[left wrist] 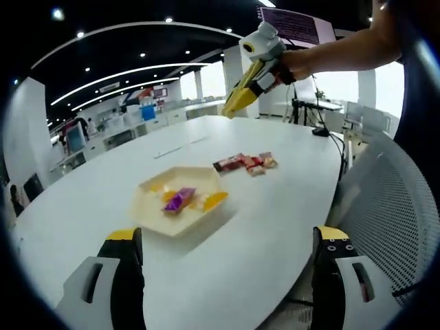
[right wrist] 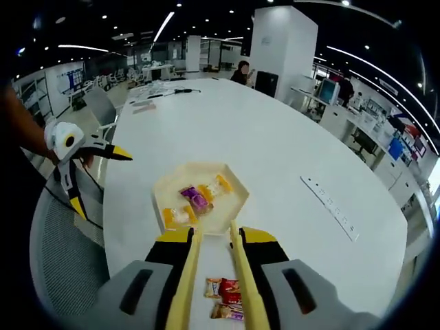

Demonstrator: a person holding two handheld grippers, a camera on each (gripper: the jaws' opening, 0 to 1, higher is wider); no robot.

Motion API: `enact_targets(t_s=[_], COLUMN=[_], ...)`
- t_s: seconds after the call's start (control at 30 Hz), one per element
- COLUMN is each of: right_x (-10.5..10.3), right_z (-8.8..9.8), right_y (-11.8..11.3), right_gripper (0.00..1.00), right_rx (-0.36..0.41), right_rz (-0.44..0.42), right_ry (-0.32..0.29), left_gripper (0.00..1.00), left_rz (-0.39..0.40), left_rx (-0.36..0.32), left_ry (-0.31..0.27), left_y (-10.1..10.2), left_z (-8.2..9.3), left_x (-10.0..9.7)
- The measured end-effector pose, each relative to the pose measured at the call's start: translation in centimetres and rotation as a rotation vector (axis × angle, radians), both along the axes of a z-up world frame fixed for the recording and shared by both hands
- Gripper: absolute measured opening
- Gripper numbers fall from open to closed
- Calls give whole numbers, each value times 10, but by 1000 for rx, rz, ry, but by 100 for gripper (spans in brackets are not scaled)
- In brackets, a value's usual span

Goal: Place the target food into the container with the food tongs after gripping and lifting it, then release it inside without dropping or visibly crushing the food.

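On the white bench (right wrist: 289, 137), a pale hexagonal container (right wrist: 201, 197) is set with several wrapped sweets already lying in it, among them a purple-wrapped one (right wrist: 196, 196) near its middle and yellow ones (right wrist: 173, 216) at its edges. Nearer the right tool, just short of the container, a small cluster of red and orange wrapped snacks (right wrist: 224, 298) is left loose on the bench; these are judged to be the food to be moved.

The right tool (right wrist: 214, 275) is closed on a pair of yellow food tongs (right wrist: 189, 275), whose two arms are seen running forward with a narrow gap between them, the tips reaching the container's near rim. Nothing is seen between the tong arms, so no food appears to be gripped. The tongs are held above the snacks, probably so that they can be lowered onto one.

In the left gripper view, the left tool (left wrist: 227, 265) is seen spread wide and empty, near the bench edge beside a grey mesh chair (left wrist: 392, 206), apparently kept out of the way. The right tool (left wrist: 261, 58) with its tongs is seen raised well above the snack cluster (left wrist: 245, 163) at the far side.
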State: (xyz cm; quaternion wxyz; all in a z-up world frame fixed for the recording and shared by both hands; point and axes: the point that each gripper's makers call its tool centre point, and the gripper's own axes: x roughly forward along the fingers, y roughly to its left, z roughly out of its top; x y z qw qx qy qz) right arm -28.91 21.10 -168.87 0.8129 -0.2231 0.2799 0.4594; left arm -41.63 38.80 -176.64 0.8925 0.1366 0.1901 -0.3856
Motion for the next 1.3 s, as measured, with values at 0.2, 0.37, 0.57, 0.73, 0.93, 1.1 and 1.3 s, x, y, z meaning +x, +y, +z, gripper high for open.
enact_targets(t_s=[0.2,0.37,0.57,0.73,0.93,1.1,1.3], right_x=[-5,-9,-15,-15,-21,-23,-25], right_z=[-1,-4,-4,-3,-5,-7,-14], right_y=[-17,-25,-29,-31,-32,-32,-33], right_gripper=[25,25,26,26,26,25,26], right_rx=[1,3,8,12,11,10,16], right_rz=[-22,-33,-39,-48,-47,-50,-60], right_ry=[0,0,0,-4,-2,-1,2], left_gripper=[100,100,100,100,100,100,100], left_rz=[3,6,22,35,35,32,30], left_rx=[1,-1,7,1,-4,-2,-1], left_ry=[-2,-6,2,7,4,1,7], left_y=[1,2,5,7,7,6,6], left_z=[1,1,0,0,1,2,1], left_x=[1,1,2,3,2,2,2])
